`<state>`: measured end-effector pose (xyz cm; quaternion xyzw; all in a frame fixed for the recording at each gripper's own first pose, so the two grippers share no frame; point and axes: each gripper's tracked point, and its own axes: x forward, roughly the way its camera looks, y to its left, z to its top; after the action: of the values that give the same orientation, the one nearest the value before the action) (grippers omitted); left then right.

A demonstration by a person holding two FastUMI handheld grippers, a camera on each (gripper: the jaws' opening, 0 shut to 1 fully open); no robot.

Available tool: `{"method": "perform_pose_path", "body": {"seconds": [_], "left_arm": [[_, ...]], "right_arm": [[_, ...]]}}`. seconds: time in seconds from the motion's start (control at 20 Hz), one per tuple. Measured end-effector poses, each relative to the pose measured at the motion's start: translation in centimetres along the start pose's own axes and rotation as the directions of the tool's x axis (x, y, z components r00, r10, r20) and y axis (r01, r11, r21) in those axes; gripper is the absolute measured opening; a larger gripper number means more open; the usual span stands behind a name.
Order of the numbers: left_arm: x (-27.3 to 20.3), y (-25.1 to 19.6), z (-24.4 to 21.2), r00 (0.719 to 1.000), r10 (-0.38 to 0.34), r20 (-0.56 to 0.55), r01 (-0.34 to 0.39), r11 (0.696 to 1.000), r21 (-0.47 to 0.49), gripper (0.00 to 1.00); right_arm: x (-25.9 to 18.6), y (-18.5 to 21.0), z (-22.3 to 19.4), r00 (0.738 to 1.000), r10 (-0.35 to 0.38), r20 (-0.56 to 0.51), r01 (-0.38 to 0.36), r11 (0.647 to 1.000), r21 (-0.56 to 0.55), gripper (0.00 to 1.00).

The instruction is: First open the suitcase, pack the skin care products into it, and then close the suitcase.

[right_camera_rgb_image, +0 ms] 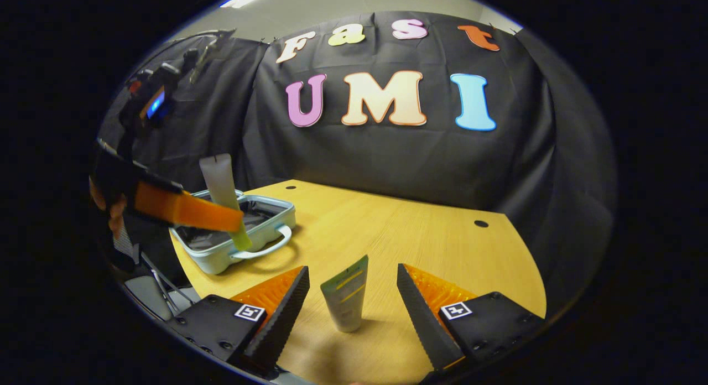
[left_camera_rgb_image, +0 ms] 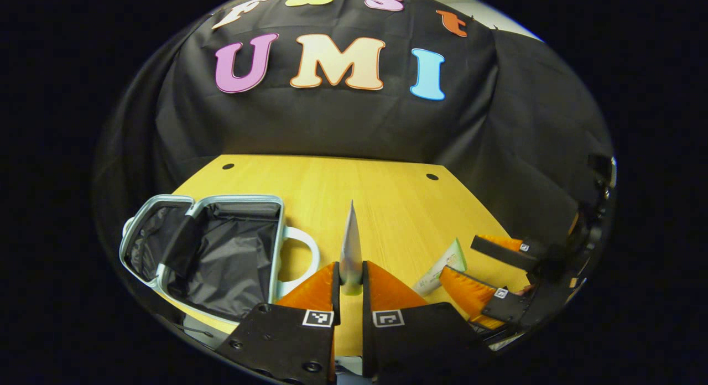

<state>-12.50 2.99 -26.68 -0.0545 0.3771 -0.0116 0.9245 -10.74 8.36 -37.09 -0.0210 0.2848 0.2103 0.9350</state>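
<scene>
Suitcase (left_camera_rgb_image: 221, 246) lies open on the table (left_camera_rgb_image: 398, 202) in the left gripper view, left of the left gripper (left_camera_rgb_image: 350, 282), whose fingers clamp a pale tube (left_camera_rgb_image: 350, 246) upright (probably for dropping in). Right gripper view: right gripper (right_camera_rgb_image: 352, 302) spread wide around a standing green-capped tube (right_camera_rgb_image: 346, 299), touching neither side, likely lining up its grasp.

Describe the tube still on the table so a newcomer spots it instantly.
On the wooden table, right of the open suitcase, a pale tube with a green band stands upright between the open fingers of the right gripper. The other tube is off the table, clamped in the left gripper.
</scene>
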Motion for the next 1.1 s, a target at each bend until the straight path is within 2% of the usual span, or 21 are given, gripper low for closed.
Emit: {"method": "perform_pose_path", "body": {"seconds": [0.25, 0.45, 0.6, 0.7, 0.8, 0.9, 1.1], "left_arm": [[-2.2, 2.7, -0.2, 0.997, 0.076, -0.011, -0.076, 0.997, 0.000, 0.11], [-3.8, 4.2, -0.2, 0.993, 0.119, -0.017, -0.119, 0.993, -0.021, 0.11], [-4.9, 5.6, -0.5, 0.987, 0.159, -0.026, -0.159, 0.987, -0.019, 0.11], [-5.5, 6.9, -0.5, 0.981, 0.189, -0.040, -0.191, 0.981, -0.026, 0.11], [-5.9, 8.5, -0.7, 0.975, 0.215, -0.054, -0.216, 0.976, -0.020, 0.11], [-6.1, 10.6, -1.5, 0.966, 0.240, -0.092, -0.242, 0.970, -0.012, 0.11], [-5.5, 14.3, -3.0, 0.957, 0.238, -0.167, -0.238, 0.971, 0.024, 0.11]], "right_arm": [[2.5, -0.2, -4.6, 0.997, -0.018, -0.080, 0.016, 1.000, -0.025, 0.99], [3.5, -0.2, -6.0, 0.992, -0.024, -0.125, 0.022, 1.000, -0.019, 0.98], [3.6, -0.9, -6.2, 0.989, -0.060, -0.137, 0.058, 0.998, -0.022, 0.43], [3.4, 0.1, -6.3, 0.985, 0.002, -0.170, 0.001, 1.000, 0.020, 0.30], [3.6, 0.8, -6.5, 0.976, 0.056, -0.211, -0.051, 0.998, 0.029, 0.24], [3.6, 0.9, -5.9, 0.972, 0.072, -0.225, -0.064, 0.997, 0.044, 0.17], [3.1, 2.9, -3.6, 0.965, 0.104, -0.240, -0.085, 0.993, 0.085, 0.17]]}}
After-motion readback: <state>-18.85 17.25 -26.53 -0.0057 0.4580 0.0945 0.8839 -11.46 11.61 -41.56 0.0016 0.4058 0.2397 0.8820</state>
